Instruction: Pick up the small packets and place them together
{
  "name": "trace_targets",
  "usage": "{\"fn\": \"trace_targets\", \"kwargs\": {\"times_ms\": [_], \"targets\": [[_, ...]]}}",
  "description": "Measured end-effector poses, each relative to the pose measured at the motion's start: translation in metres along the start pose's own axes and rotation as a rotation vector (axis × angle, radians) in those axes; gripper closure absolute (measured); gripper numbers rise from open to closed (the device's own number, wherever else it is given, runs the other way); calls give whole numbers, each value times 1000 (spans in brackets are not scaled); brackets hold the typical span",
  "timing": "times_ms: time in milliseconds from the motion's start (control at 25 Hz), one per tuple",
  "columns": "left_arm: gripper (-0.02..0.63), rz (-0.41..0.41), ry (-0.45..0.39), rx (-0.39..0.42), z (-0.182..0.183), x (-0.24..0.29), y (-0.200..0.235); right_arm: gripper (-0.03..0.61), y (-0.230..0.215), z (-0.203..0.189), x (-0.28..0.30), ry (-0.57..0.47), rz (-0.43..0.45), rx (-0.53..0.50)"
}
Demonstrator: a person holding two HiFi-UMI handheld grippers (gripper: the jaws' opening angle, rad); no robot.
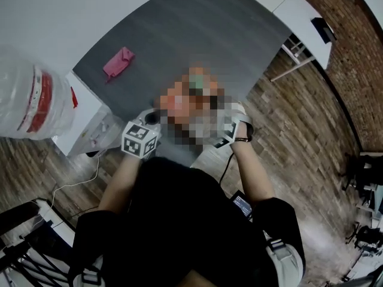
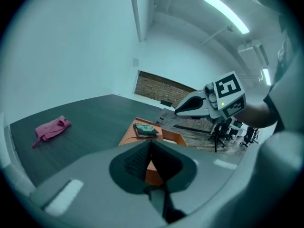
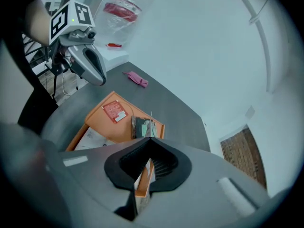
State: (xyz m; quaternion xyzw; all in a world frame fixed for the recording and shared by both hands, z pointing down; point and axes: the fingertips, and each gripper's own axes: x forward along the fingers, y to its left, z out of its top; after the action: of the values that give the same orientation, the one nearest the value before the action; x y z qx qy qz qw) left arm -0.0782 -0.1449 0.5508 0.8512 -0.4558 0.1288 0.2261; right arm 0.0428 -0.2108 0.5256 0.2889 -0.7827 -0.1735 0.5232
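An orange tray (image 3: 102,103) lies on the dark grey table (image 1: 197,34) just in front of me. In it are a red packet (image 3: 115,110) lying flat and a small stack of dark and green packets (image 3: 142,127) against its far wall; the stack (image 2: 145,129) also shows in the left gripper view. My left gripper (image 2: 151,142) hovers by one end of the tray, jaws shut and empty. My right gripper (image 3: 151,139) hangs over the opposite wall, also shut with nothing in it. Each gripper shows in the other's view, raised above the tray. The head view blurs the tray.
A crumpled pink cloth (image 1: 118,63) lies further back on the table. A large water bottle (image 1: 30,100) stands on a white unit to the left. White paper (image 3: 92,137) lines part of the tray floor. The wooden floor (image 1: 311,118) and office chairs are to the right.
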Motion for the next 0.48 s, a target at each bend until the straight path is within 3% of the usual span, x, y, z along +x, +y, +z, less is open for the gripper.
{"fn": "trace_targets", "kwargs": {"times_ms": [280, 480], "targets": [[614, 117, -38, -57, -6, -32, 18, 575, 10, 52, 13, -110, 31, -156], [614, 205, -55, -106, -19, -59, 35, 575, 22, 69, 33, -87, 32, -262]]}}
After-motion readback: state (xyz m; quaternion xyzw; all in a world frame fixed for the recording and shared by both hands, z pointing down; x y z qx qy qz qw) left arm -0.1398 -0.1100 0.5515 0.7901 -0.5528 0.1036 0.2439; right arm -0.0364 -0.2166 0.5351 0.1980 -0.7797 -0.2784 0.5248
